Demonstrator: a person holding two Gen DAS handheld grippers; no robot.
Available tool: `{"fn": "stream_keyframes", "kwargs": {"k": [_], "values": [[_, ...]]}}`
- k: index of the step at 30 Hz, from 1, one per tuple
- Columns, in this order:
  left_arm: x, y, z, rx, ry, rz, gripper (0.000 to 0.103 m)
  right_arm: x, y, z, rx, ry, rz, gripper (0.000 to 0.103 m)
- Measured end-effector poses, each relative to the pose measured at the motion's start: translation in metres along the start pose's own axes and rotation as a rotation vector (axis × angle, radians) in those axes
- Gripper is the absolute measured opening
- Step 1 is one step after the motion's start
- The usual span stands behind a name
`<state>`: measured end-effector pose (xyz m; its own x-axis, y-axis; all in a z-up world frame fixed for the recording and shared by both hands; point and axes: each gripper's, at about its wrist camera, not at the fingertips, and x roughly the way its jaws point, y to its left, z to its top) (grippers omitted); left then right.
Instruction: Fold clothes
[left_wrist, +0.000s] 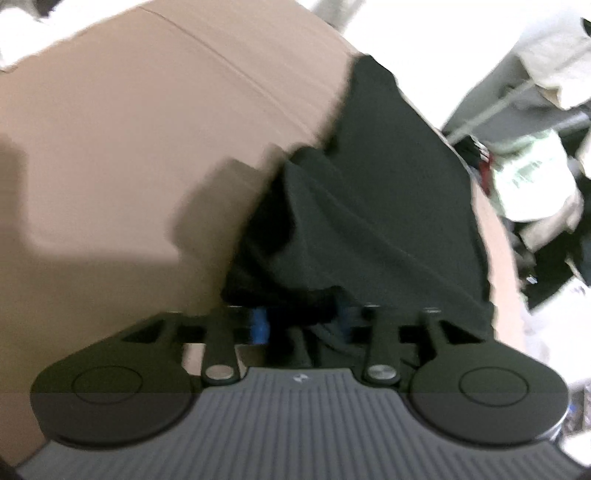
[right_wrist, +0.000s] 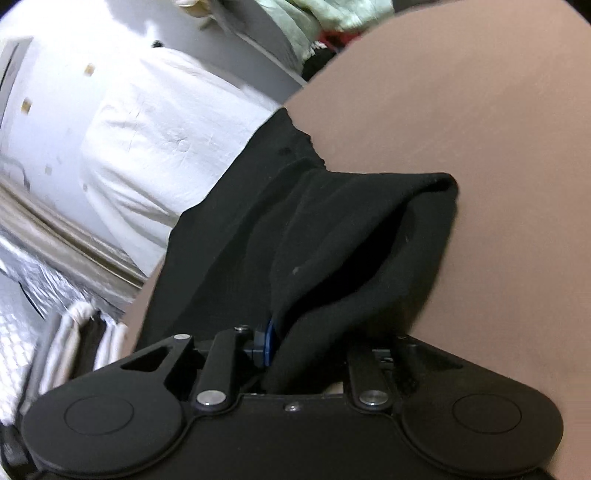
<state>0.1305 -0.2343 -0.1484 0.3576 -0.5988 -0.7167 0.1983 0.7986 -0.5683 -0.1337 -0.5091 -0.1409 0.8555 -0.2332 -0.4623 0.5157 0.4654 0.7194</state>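
Observation:
A black garment (left_wrist: 376, 206) lies on the tan table (left_wrist: 129, 147), running away from me toward the table's far right edge. My left gripper (left_wrist: 301, 325) is shut on a bunched end of it; the cloth covers the blue-padded fingertips. In the right wrist view the same black garment (right_wrist: 332, 240) lies along the table's left edge, with a raised fold open like a pocket. My right gripper (right_wrist: 291, 350) is shut on its near end; one blue pad (right_wrist: 266, 345) shows beside the cloth.
The tan table (right_wrist: 480, 129) fills most of both views. Off its edge are a person in white clothing (right_wrist: 147, 147), piled light clothes (left_wrist: 528, 177) and folded white cloth (right_wrist: 74, 343) on the floor side.

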Motion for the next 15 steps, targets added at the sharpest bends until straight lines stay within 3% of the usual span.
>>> {"fn": "stream_keyframes", "kwargs": {"k": [1, 3, 4, 6, 8, 10, 11, 12, 13, 14, 15], "values": [[0.0, 0.002, 0.001, -0.01, -0.01, 0.009, 0.051, -0.004, 0.001, -0.004, -0.01, -0.003, 0.0, 0.024], [0.005, 0.008, 0.003, -0.048, 0.008, -0.028, 0.065, -0.007, 0.002, -0.007, 0.006, -0.004, 0.003, 0.029], [0.01, 0.01, 0.003, -0.062, 0.017, -0.053, 0.068, -0.007, 0.002, -0.007, 0.027, -0.002, 0.007, 0.034], [0.019, 0.01, 0.004, -0.086, 0.028, -0.096, 0.086, -0.004, 0.002, -0.005, 0.057, 0.0, 0.033, 0.049], [0.025, 0.01, 0.005, -0.125, 0.025, -0.134, 0.094, 0.004, 0.004, -0.002, 0.068, -0.001, 0.062, 0.064], [0.03, 0.007, 0.005, -0.129, 0.034, -0.178, 0.082, 0.012, 0.007, 0.004, 0.063, 0.003, 0.069, 0.067], [0.035, 0.005, 0.006, -0.11, 0.06, -0.191, 0.041, 0.015, 0.008, 0.007, 0.055, 0.008, 0.064, 0.067], [0.04, 0.002, 0.005, -0.09, 0.088, -0.193, 0.014, 0.019, 0.009, 0.01, 0.048, 0.014, 0.058, 0.067], [0.043, -0.003, 0.003, -0.059, 0.104, -0.173, 0.013, 0.023, 0.011, 0.014, 0.04, 0.019, 0.053, 0.061], [0.04, -0.01, 0.001, -0.011, 0.087, -0.149, 0.013, 0.026, 0.012, 0.017, 0.032, 0.026, 0.048, 0.031], [0.037, -0.017, -0.001, 0.037, 0.07, -0.125, 0.013, 0.027, 0.011, 0.019, 0.012, 0.045, 0.044, 0.013]]}}
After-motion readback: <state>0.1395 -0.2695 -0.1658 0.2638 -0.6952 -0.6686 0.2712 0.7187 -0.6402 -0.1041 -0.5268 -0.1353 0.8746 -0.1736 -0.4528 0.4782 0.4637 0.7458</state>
